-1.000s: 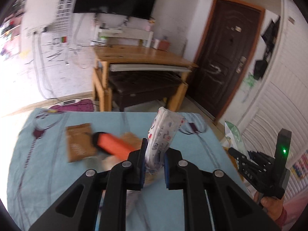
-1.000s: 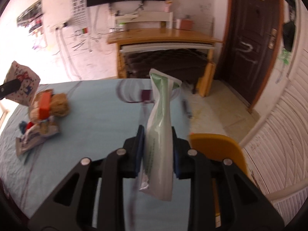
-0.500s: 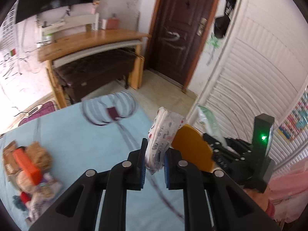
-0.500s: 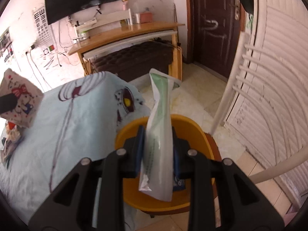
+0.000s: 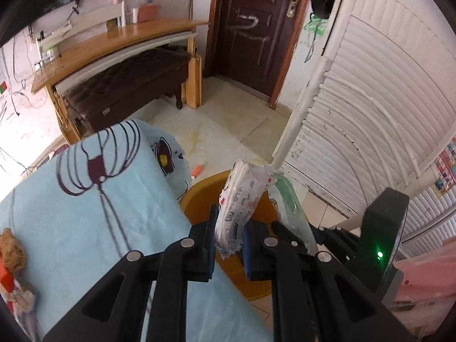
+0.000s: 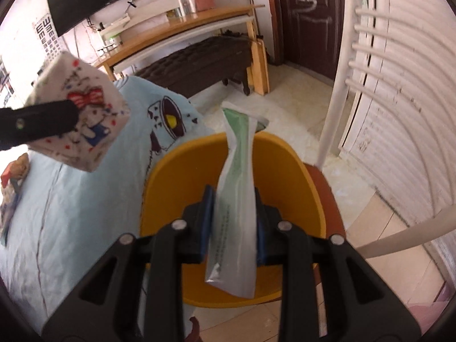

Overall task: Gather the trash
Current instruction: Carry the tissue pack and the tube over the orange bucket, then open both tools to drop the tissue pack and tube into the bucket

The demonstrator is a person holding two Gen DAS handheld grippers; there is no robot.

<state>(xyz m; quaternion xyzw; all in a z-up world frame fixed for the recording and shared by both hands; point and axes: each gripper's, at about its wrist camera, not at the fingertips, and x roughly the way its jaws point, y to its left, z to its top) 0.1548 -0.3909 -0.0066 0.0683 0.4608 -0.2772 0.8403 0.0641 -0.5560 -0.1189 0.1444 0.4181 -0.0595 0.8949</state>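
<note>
Trash was held in both grippers: a white printed packet (image 5: 238, 209) was pinched between the pads of the left gripper (image 5: 228, 246), and a flat green-and-white pouch (image 6: 235, 219) was clamped near its lower half by the right gripper (image 6: 232, 225). Both pieces were carried above the yellow bin (image 6: 287, 168), which stood on the floor just beside the table covered in light blue cloth (image 5: 85, 213). The packet looked soft and puffy, the pouch thin, limp and probably slick; both were judged to be light and not fragile. A grip across the flat faces, near the middle, was judged best. More wrappers (image 5: 14, 268) were seen lying on the cloth, well apart from the bin.
</note>
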